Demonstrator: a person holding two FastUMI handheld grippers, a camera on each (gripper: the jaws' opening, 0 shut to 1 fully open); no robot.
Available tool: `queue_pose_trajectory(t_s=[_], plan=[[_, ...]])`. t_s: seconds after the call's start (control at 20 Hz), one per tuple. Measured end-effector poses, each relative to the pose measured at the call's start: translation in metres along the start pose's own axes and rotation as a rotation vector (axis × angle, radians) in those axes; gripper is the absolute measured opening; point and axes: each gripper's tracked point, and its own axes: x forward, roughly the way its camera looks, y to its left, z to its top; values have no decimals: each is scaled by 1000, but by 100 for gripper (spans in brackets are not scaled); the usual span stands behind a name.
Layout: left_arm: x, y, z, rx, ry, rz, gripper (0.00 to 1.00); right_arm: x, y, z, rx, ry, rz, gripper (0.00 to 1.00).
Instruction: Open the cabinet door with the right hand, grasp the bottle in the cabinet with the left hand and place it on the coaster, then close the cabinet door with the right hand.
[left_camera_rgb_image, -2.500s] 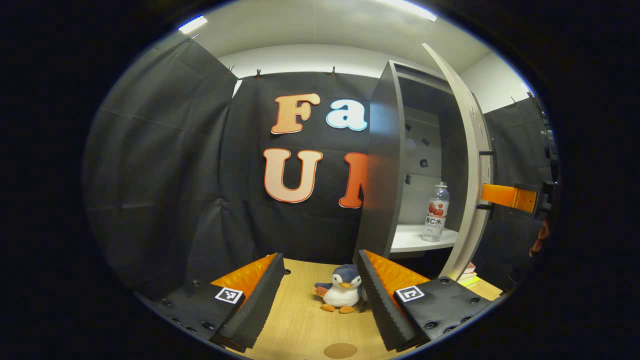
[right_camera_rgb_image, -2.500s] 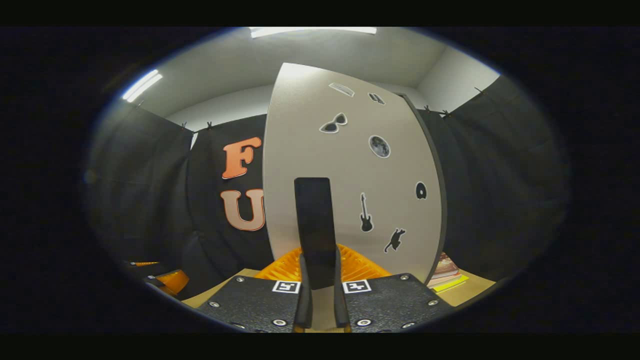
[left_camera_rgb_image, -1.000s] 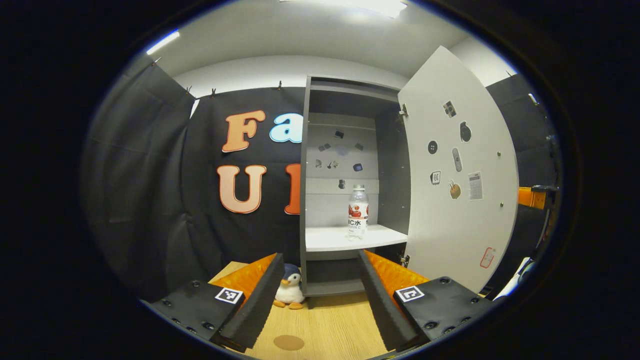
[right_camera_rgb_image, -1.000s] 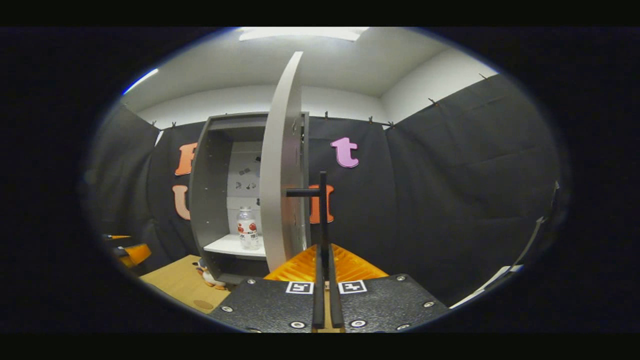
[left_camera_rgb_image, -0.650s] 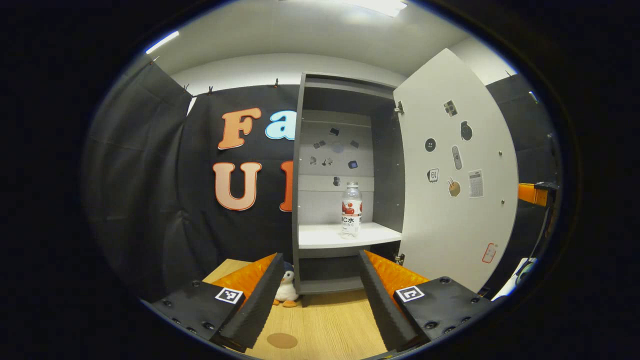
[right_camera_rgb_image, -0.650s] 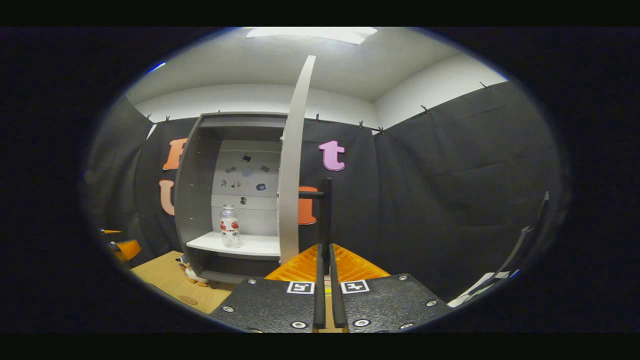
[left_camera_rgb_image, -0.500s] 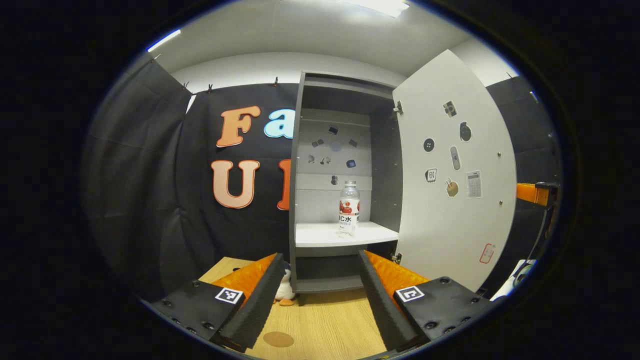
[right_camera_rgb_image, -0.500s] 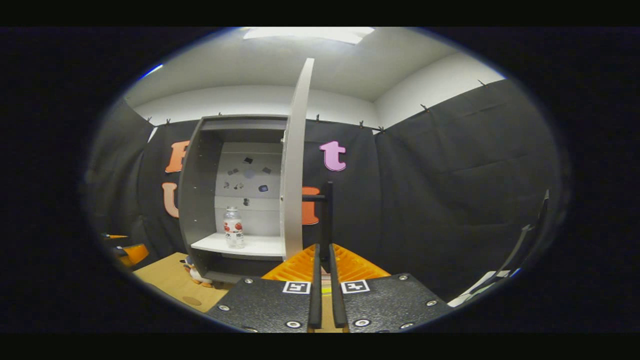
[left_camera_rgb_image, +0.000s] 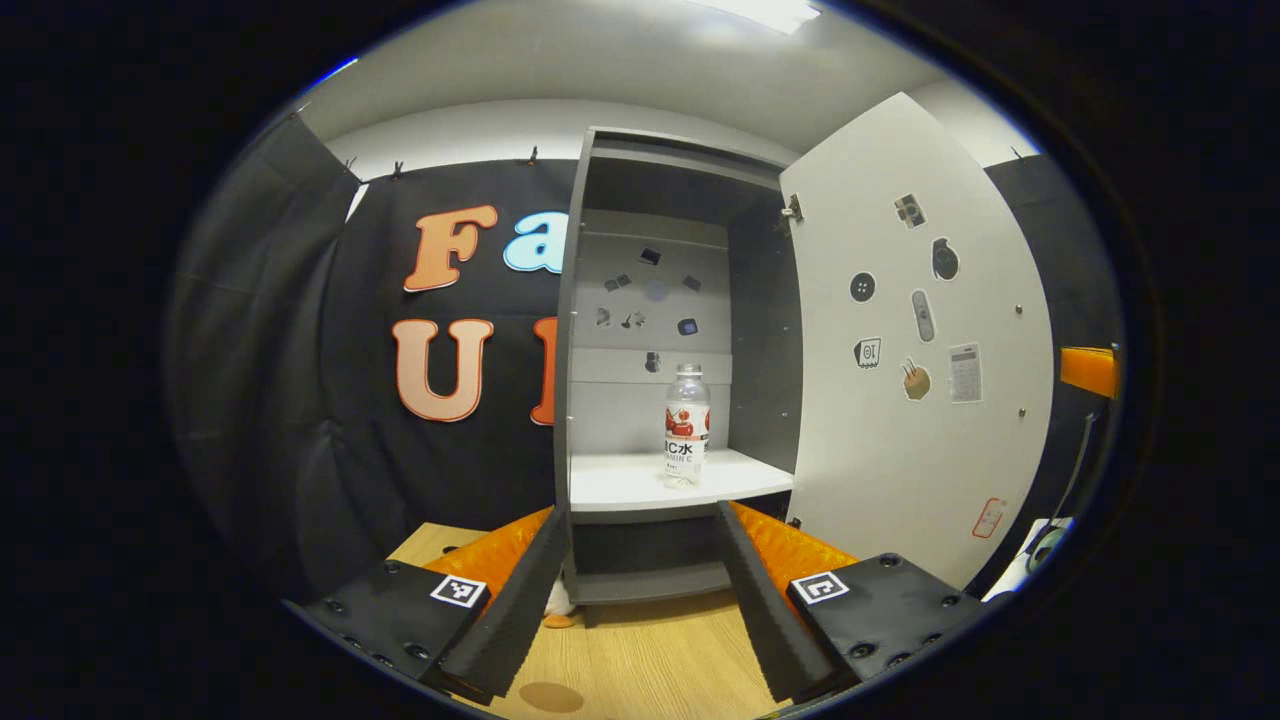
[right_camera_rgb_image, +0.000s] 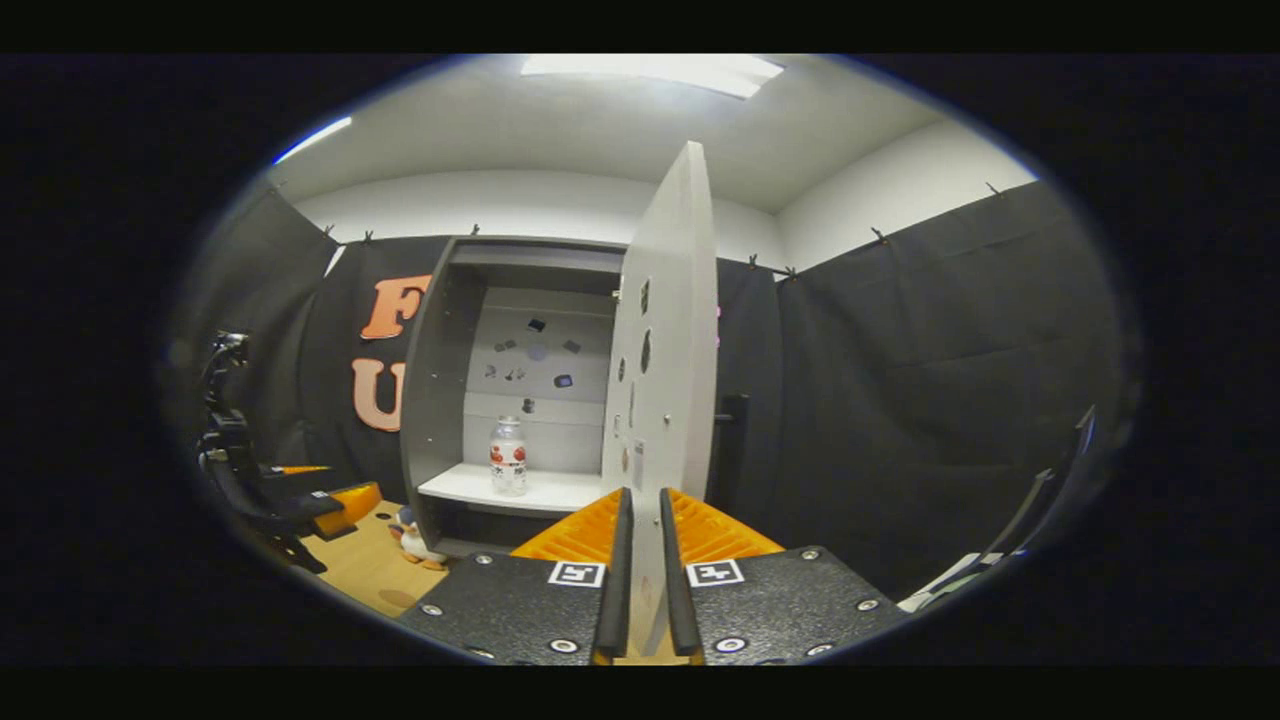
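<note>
Door (left_camera_rgb_image: 915, 340) stands wide; left gripper (left_camera_rgb_image: 640, 590), jaws wide, faces bottle (left_camera_rgb_image: 686, 427) at twelve o'clock; right gripper (right_camera_rgb_image: 640, 570) jaws narrow.

Penguin plush toy (right_camera_rgb_image: 408, 532) on wooden table (left_camera_rgb_image: 650, 670)

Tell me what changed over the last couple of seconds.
The cabinet door swung from barely ajar to wide open. The right hand-held gripper let go of the door handle and backed off. The bottle stayed on its shelf; the left hand-held gripper stayed open.
</note>
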Motion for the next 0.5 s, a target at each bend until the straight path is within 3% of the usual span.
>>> queue_pose_trajectory(t_s=[0.05, 0.15, 0.4, 0.45, 0.5], plan=[[9, -1, -1, -7, 0, -14, 96, 2, 4, 0, 9, 0, 2, 16], [27, -5, -2, -17, 4, -47, 95, 5, 12, -2, 24, 2, 8, 17], [89, -12, 2, 2, -18, -134, 94, 16, 29, -6, 61, 8, 10, 43], [103, -14, 2, 4, -21, -154, 95, 17, 31, -9, 61, 17, 8, 43], [116, -16, -1, 2, -19, -172, 95, 18, 31, -12, 56, 28, 2, 55]])
